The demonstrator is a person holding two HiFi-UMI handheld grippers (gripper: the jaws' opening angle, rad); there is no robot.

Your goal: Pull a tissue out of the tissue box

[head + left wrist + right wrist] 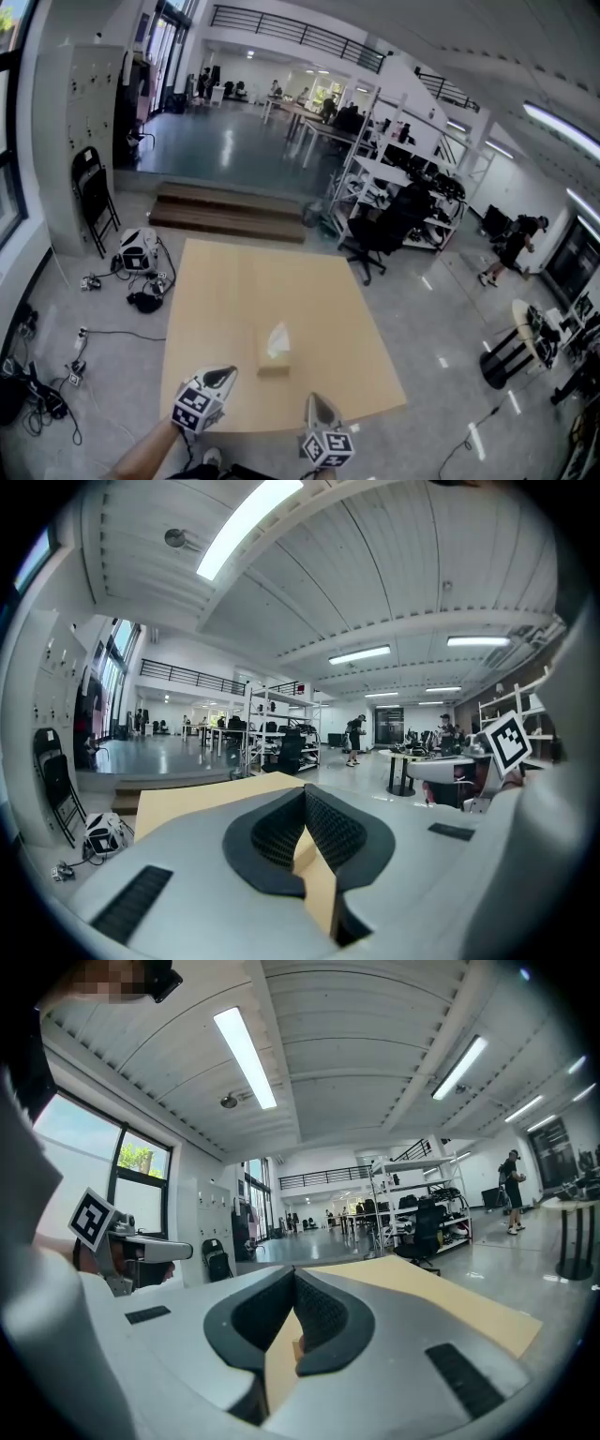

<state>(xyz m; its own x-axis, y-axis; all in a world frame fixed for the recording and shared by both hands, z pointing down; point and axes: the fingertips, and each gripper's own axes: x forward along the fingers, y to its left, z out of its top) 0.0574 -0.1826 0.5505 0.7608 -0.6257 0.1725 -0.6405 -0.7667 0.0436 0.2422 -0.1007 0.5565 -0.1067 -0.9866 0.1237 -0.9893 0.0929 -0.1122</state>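
A tan tissue box stands on the tan table, near its front edge, with a white tissue sticking up from its top. My left gripper is at the table's front edge, to the left of the box and apart from it. My right gripper is to the box's right and nearer to me. In the left gripper view the left gripper has its pads together with nothing between them. The right gripper view shows the right gripper likewise shut and empty.
On the floor left of the table lie cables and a white device, and a black folding chair stands by the wall. Wooden steps lie beyond the table. A black office chair, shelves and a round stool are at the right.
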